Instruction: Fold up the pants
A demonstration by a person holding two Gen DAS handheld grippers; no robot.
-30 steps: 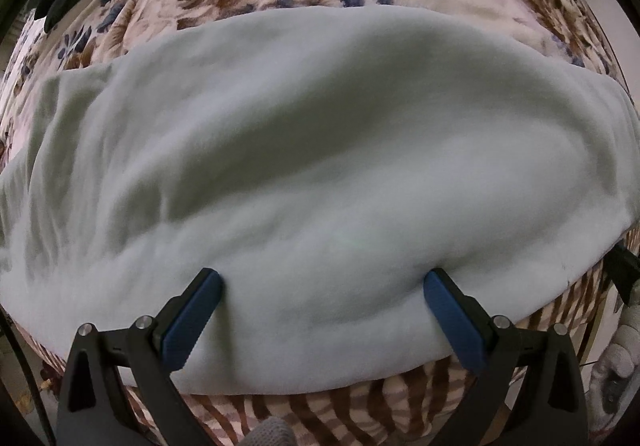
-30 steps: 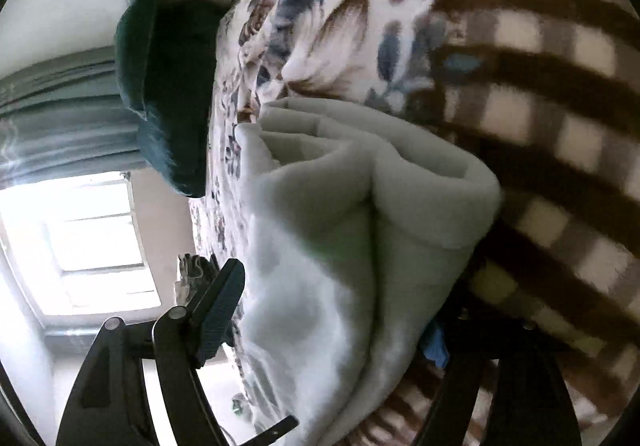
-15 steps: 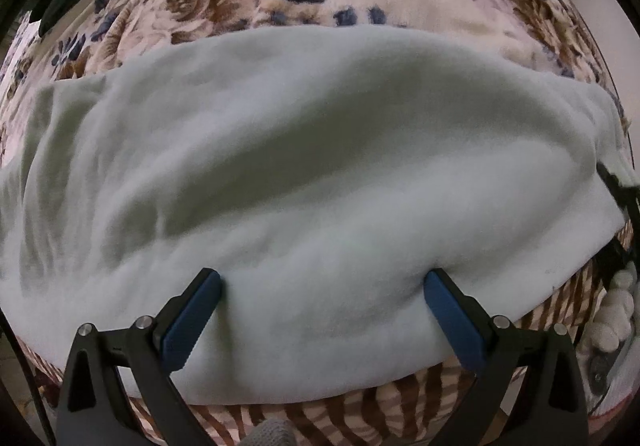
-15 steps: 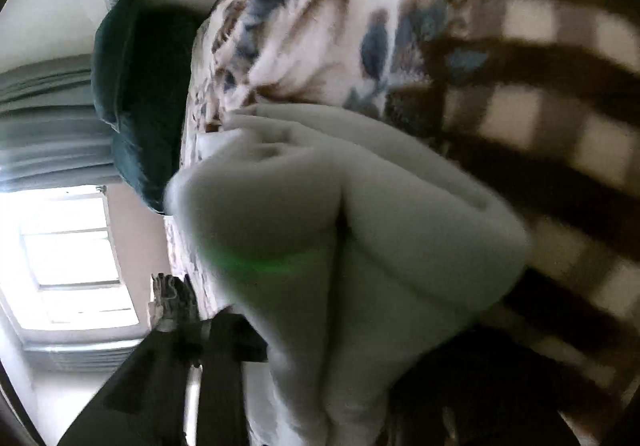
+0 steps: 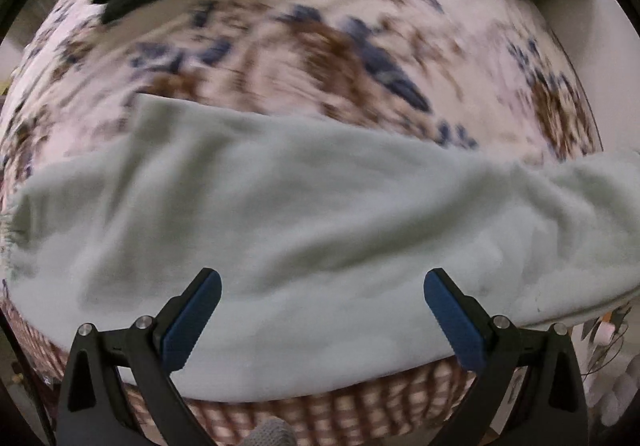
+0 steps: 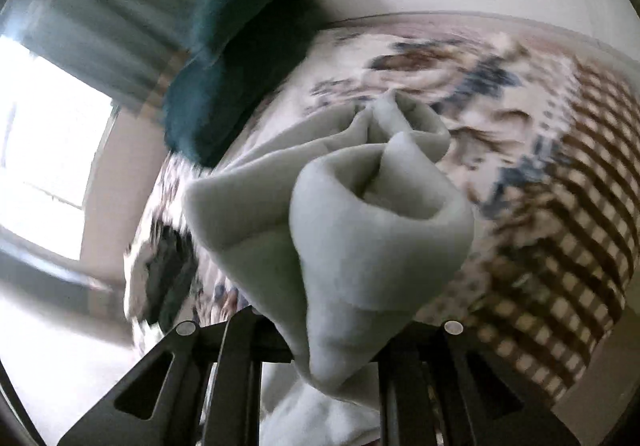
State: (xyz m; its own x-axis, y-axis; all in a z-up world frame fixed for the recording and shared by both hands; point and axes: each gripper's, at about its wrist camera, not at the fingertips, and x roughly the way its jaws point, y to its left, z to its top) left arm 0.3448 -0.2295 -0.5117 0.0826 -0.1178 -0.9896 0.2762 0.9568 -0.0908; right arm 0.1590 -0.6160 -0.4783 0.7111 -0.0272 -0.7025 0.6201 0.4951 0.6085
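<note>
right tool (image 6: 320, 358) is clenching bunched pants (image 6: 360, 246), jaws just closing | left tool (image 5: 322, 310) is hanging released over pants (image 5: 300, 213) | bed (image 5: 320, 57)

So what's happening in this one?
A person is folding pale green pants on a bed with a floral blanket. The right gripper has just been closing and is now shut on a bunched end of the pants, lifted off the bed. The left gripper is open above the spread fabric, holding nothing.
</note>
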